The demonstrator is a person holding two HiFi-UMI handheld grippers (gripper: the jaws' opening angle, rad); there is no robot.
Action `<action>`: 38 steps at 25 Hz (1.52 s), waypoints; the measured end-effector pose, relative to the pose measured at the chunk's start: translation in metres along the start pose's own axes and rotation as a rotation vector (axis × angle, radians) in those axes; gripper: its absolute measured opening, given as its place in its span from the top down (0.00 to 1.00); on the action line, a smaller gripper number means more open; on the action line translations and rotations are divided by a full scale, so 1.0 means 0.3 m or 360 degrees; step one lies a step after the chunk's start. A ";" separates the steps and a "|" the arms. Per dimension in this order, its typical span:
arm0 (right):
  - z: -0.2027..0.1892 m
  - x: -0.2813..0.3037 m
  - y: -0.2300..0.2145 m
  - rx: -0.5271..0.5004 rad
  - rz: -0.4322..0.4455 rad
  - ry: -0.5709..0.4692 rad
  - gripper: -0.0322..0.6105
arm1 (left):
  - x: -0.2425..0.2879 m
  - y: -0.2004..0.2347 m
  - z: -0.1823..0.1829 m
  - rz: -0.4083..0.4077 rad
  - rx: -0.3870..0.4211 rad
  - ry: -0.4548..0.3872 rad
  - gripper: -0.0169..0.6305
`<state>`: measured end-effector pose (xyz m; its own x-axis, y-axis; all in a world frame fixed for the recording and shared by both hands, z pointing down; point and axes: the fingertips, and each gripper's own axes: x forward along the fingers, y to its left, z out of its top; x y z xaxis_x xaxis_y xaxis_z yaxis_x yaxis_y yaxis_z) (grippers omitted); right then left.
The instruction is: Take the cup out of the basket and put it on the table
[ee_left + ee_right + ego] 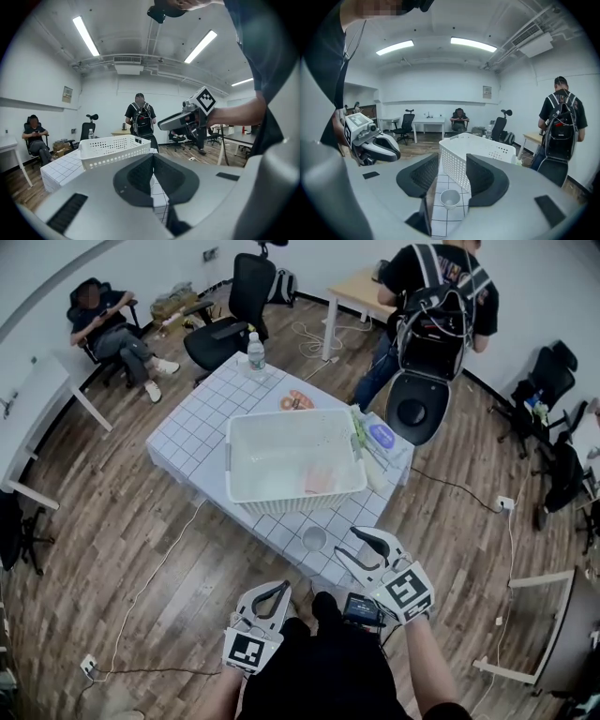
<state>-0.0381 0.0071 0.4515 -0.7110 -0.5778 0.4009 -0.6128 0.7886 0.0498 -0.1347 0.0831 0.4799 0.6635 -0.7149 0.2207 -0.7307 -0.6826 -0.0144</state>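
The right gripper gapes wide and empty; the plastic cup just ahead of it could topple if a jaw clips it.

The worktop, under a white grid-patterned cloth, carries a white perforated basket at its middle and a clear cup upright near its front edge, apart from the basket. A water bottle stands at the far corner, an orange object lies behind the basket, and packets lie along the right side.
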 end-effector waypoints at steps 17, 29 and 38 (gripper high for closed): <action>-0.005 0.300 -0.374 -0.0370 0.0191 0.0330 0.58 | 0.097 0.047 0.034 0.0240 -0.0266 0.0030 0.96; -0.136 0.518 -0.506 -0.0658 0.0472 0.0758 0.56 | 0.154 0.043 0.010 0.0293 -0.0329 0.0102 0.96; -0.234 0.681 -0.495 -0.0704 0.0759 0.1174 0.56 | 0.156 0.066 -0.017 0.0342 -0.0380 0.0148 0.96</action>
<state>-0.0682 -0.2133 0.5903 -0.3643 -0.0209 0.9310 -0.0262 0.9996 0.0122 -0.1188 0.0369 0.4948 0.4804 -0.8143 0.3258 -0.8768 -0.4549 0.1561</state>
